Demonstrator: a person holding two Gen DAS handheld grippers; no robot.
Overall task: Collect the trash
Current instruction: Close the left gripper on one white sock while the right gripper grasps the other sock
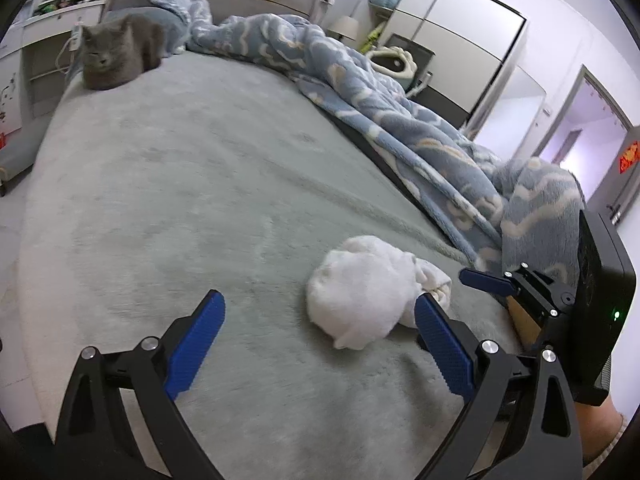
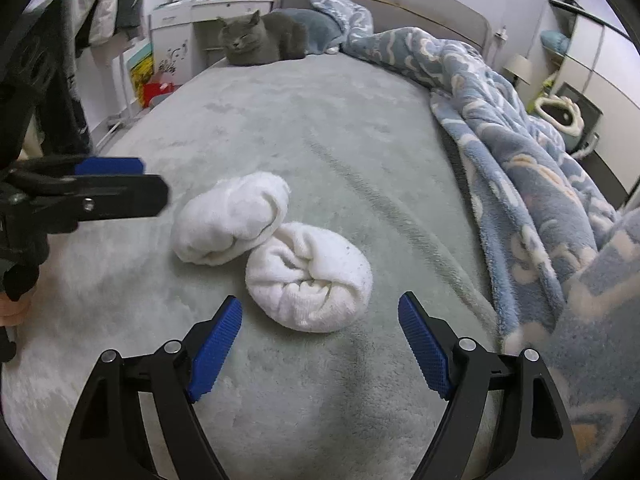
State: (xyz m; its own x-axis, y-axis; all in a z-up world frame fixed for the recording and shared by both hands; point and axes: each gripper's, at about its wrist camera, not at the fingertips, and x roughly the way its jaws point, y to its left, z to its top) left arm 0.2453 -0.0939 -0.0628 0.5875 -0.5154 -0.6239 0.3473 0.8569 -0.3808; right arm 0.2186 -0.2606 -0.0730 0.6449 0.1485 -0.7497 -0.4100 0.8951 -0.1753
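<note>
Blue-padded fingers of the right gripper stand spread wide at the bottom of its view, nothing between them, with the near roll lying just ahead of the gap on the grey bed. A second white roll, the far roll, lies touching the first, up and to the left. Both look like balled white cloth or socks; I take them to be the trash to collect, though their make is not certain.

The left gripper is released too — its jaws gape, and the white bundle sits ahead of them and toward its right finger, not between the pads. In the right view that gripper comes in from the left edge, just beside the far roll.

To do the pickup well, each gripper should take its own roll: right on the near one, left on the far one. Centre the gap over the roll's thick middle, come down until the pads straddle it, and press slightly into the soft bed before closing — a shallow pinch would catch only a loose fold and let the roll unwind. Because the rolls touch, close across the free sides so the neighbour is not dragged along.

A cat rests well apart at the head, and the blanket is bunched along the right; neither is in the way.
</note>
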